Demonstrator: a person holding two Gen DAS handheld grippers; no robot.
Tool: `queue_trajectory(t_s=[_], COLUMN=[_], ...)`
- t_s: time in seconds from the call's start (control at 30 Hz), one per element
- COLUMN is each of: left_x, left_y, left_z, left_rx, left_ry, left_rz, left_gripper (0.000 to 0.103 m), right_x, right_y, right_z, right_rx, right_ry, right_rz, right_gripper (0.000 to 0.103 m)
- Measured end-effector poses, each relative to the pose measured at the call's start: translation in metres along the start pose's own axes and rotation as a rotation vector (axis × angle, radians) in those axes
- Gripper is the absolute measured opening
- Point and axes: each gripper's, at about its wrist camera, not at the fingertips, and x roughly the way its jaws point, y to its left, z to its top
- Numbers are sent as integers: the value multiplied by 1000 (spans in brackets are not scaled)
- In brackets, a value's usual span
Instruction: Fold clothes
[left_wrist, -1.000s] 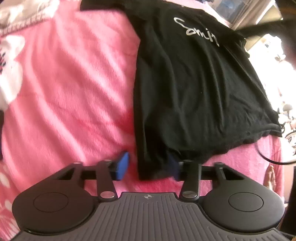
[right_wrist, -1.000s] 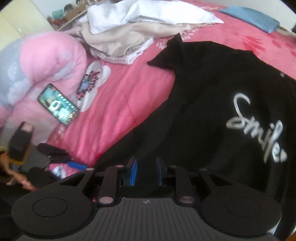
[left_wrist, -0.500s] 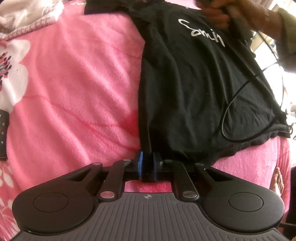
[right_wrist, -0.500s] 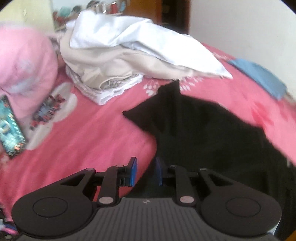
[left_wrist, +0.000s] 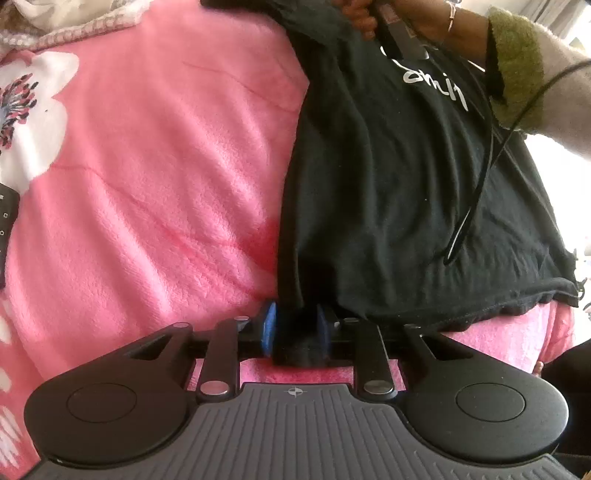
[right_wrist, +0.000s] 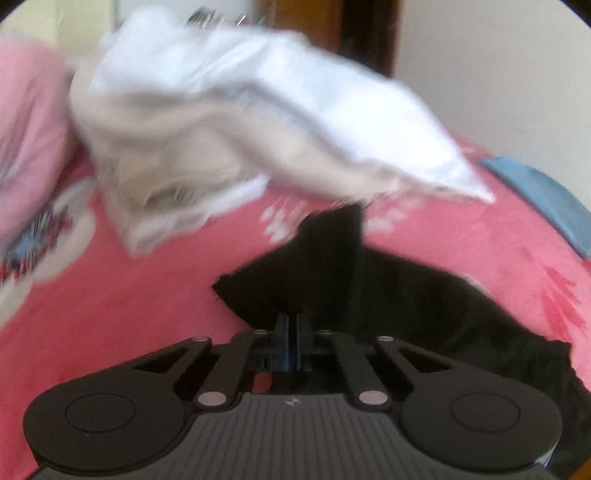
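blurring the white pile (right_wrist: 207, 122) — right view

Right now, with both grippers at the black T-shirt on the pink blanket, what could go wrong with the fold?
1. The left gripper has bunched hem of the black T-shirt between its pads, and its jaws are opening; the cloth may slip out.
2. A black cable hangs over the shirt and could drag it or get folded in.
3. The right gripper is shut at the shoulder edge, close to the white laundry pile, which a wide swing might disturb.
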Motion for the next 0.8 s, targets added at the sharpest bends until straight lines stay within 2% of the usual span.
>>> queue_trajectory(t_s=[0.17, 0.23, 0.33, 0.4, 0.47, 0.57, 0.73, 0.8], left_x=[0, 0, -1, -2, -4, -11, -32, -35], left_y=[-3, -4, -9, -12, -13, -16, -17, -18], left_z=[-2, -3, -7, -8, -9, -11, -16, -17], left_rx=[-13, -21, -25, -19, -19, -23, 5, 8], left_ry=[0, 0, -5, -11, -27, -57, -104, -105], left_rz=[17, 24, 40, 61, 86, 124, 175, 188], left_gripper=[25, 25, 25, 21, 10, 4, 3, 3], right_x=[-41, -45, -39, -33, -28, -26, -23, -16], right_y=[-67, -96, -121, -130, -136, -137, -125, -114], right_z=[-8, -24, -43, -52, -58, -57, -43, -37], right_rx=[416, 576, 705, 753, 791, 800, 743, 696], right_ry=[-223, -260, -254, -251, -252, -272, -296, -274], right_rz=[199, 247, 271, 281, 293, 314, 337, 312], right_gripper=[3, 3, 3, 3, 3, 3, 3, 3])
